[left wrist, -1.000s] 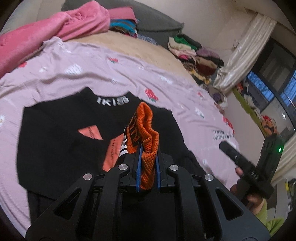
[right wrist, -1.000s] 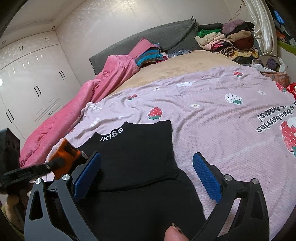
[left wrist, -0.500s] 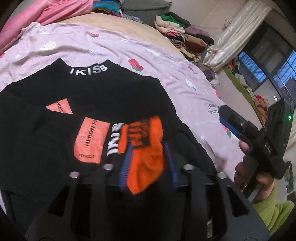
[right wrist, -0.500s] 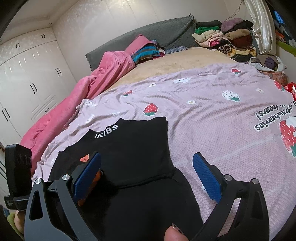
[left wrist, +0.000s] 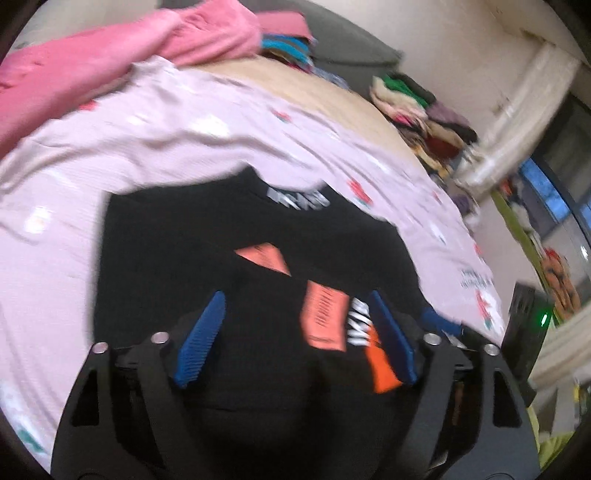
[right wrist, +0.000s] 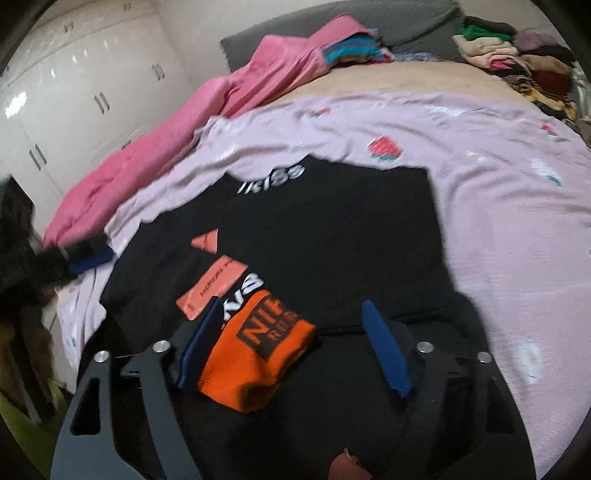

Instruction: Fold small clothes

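Observation:
A black sweater (left wrist: 258, 236) with white collar lettering and orange patches lies on the pink strawberry sheet (left wrist: 147, 125). Its sleeve is folded across the body, and the orange cuff (right wrist: 255, 354) rests flat on the black fabric. My left gripper (left wrist: 295, 339) is open and empty above the sweater, with the cuff (left wrist: 380, 365) by its right finger. My right gripper (right wrist: 291, 350) is open over the lower sweater (right wrist: 332, 236), with the cuff between its fingers near the left one. The left gripper also shows at the left edge of the right wrist view (right wrist: 88, 258).
A pink blanket (right wrist: 177, 140) lies along the far left of the bed. A pile of folded clothes (right wrist: 517, 55) sits at the head by the grey headboard (right wrist: 406, 22). White wardrobes (right wrist: 74, 92) stand to the left, and a window (left wrist: 554, 184) is on the right.
My left gripper let go of the orange cuff, opened wide and pulled back left. The cuff now lies flat on the sweater. My right gripper moved left over it.

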A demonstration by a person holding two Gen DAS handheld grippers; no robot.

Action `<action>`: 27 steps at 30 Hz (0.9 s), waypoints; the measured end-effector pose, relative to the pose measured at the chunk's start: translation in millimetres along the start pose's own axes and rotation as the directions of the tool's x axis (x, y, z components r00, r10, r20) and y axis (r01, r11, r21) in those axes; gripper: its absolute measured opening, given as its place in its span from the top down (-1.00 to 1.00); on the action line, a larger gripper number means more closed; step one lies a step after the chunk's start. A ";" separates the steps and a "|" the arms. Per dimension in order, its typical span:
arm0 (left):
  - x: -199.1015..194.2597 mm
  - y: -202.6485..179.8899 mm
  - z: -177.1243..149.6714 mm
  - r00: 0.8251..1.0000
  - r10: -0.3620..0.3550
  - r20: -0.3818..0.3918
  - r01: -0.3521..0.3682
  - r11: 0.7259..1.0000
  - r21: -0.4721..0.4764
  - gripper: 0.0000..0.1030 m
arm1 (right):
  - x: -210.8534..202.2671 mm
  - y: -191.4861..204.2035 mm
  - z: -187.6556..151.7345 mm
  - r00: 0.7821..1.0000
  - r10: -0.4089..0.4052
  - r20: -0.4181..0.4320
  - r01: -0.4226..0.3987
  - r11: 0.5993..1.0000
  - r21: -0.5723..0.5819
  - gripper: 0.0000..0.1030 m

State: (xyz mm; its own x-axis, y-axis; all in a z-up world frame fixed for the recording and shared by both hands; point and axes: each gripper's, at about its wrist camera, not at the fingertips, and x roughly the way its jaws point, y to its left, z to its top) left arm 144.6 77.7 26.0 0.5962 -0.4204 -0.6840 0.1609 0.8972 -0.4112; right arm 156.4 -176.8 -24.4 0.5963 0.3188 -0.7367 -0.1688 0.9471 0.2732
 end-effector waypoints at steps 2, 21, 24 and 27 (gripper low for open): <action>-13.4 11.7 5.8 0.997 0.069 0.045 -0.069 0.998 0.000 -0.52 | 12.0 2.2 -3.2 0.999 -0.003 -0.034 0.003 1.000 -0.013 -0.17; -70.6 76.5 19.1 0.971 0.173 0.166 -0.146 0.976 -0.164 -0.57 | -57.6 64.2 78.9 0.973 0.113 0.202 -0.031 0.929 -0.370 0.86; -66.5 73.2 19.3 0.972 0.171 0.159 -0.146 0.977 -0.155 -0.57 | -59.2 57.9 89.3 0.971 0.079 0.225 0.013 0.925 -0.380 0.86; -57.6 66.2 19.3 0.974 0.174 0.142 -0.156 0.979 -0.128 -0.57 | -53.8 42.8 92.0 0.974 0.033 0.226 0.053 0.930 -0.364 0.87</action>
State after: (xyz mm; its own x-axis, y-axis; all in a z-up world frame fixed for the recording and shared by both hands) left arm 136.1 163.8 49.9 0.7208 -0.2340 -0.6524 -0.0364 0.9272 -0.3728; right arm 189.3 -157.0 83.9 0.7526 0.3325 -0.5684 -0.4105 0.9118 -0.0101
